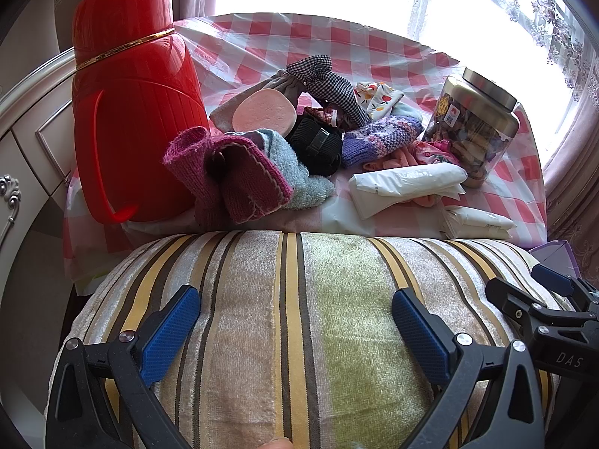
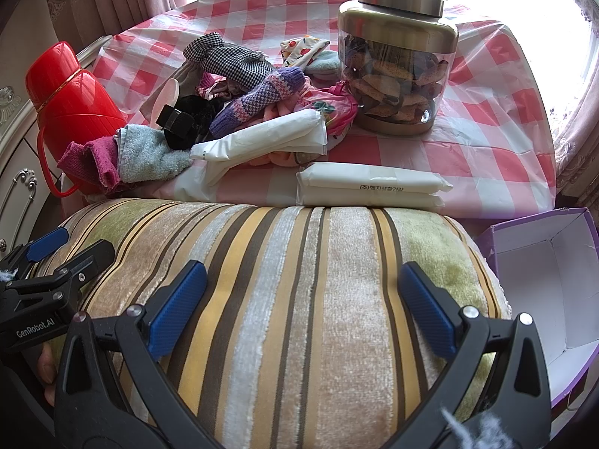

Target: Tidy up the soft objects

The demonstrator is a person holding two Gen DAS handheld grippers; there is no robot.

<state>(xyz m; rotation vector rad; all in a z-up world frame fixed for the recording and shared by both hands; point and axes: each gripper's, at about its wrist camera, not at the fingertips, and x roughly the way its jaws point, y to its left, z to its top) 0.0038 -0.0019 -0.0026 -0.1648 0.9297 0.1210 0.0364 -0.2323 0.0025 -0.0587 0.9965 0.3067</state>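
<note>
A striped velvet cushion (image 1: 337, 299) (image 2: 299, 247) fills the foreground of both views, lying against the table's near edge. My left gripper (image 1: 295, 321) is open, its blue pads spread wide over the cushion's top. My right gripper (image 2: 303, 303) is open in the same way, further right on the cushion. Each shows in the other's view: the right gripper (image 1: 524, 284), the left gripper (image 2: 75, 250). Behind the cushion lies a pile of soft items: a magenta knit sock (image 1: 239, 179) (image 2: 93, 161), a purple knit sock (image 1: 382, 136) (image 2: 258, 97) and white soft packets (image 1: 408, 183) (image 2: 370, 187).
A tall red thermos (image 1: 131, 112) (image 2: 71, 93) stands left on the red-checked tablecloth (image 1: 299, 37) (image 2: 486, 142). A metal-lidded glass jar (image 1: 471, 127) (image 2: 397, 75) stands right. An open purple box (image 2: 543, 280) sits beside the cushion. A white cabinet (image 1: 30, 131) lies left.
</note>
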